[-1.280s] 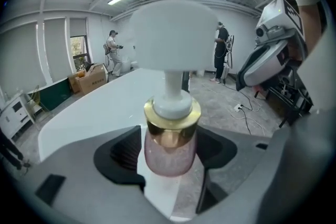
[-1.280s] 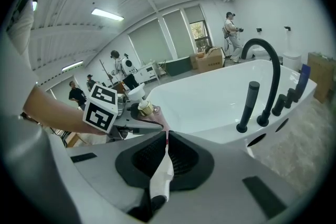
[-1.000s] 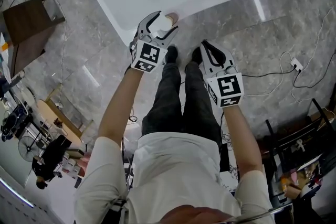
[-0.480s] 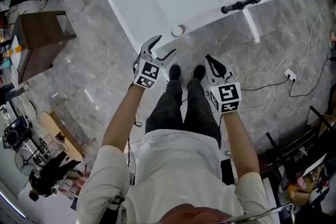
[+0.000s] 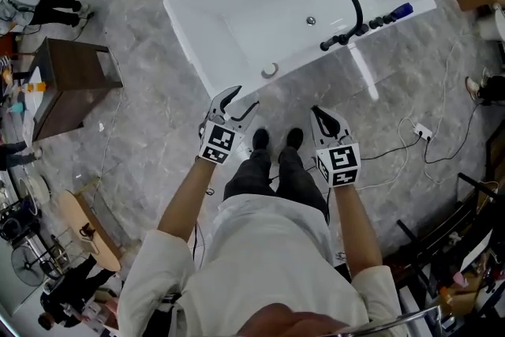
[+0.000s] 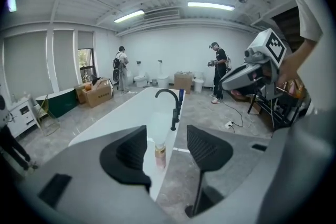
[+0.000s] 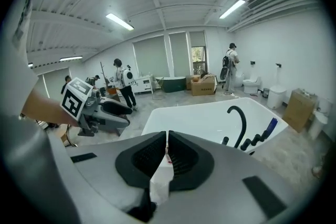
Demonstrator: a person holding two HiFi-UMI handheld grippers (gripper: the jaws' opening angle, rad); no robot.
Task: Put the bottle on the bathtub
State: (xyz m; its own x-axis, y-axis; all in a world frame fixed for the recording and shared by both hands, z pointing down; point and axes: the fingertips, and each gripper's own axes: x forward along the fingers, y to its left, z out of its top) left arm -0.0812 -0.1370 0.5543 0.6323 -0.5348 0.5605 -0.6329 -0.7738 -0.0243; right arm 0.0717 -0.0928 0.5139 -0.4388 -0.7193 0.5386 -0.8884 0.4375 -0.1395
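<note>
Left gripper [image 6: 167, 138]: jaws wide apart, nothing held. Through the gap I see the bottle [image 6: 159, 149] well ahead, upright on the near rim of the bathtub [image 5: 252, 12], touching neither pad. A second ago these jaws sat right at the bottle on that rim. Since then I've backed off, and the head view puts my left claw near my feet, clear of the tub edge. Bottle hasn't shifted with me, so the release took.

Right gripper [image 7: 167, 152]: jaws pressed together with a white strip [image 7: 159, 182] pinched in the seam, can't tell what it is. It hangs at my right, low over the floor [image 5: 158, 114], same pose as before, no part in this.

Black faucet [image 5: 351, 4] is on the far right of the tub, well apart from the bottle.

Judgement: placement looks done, only the retreat is left. Risk is small; the rim is narrow, so a knock could tip the bottle in.
</note>
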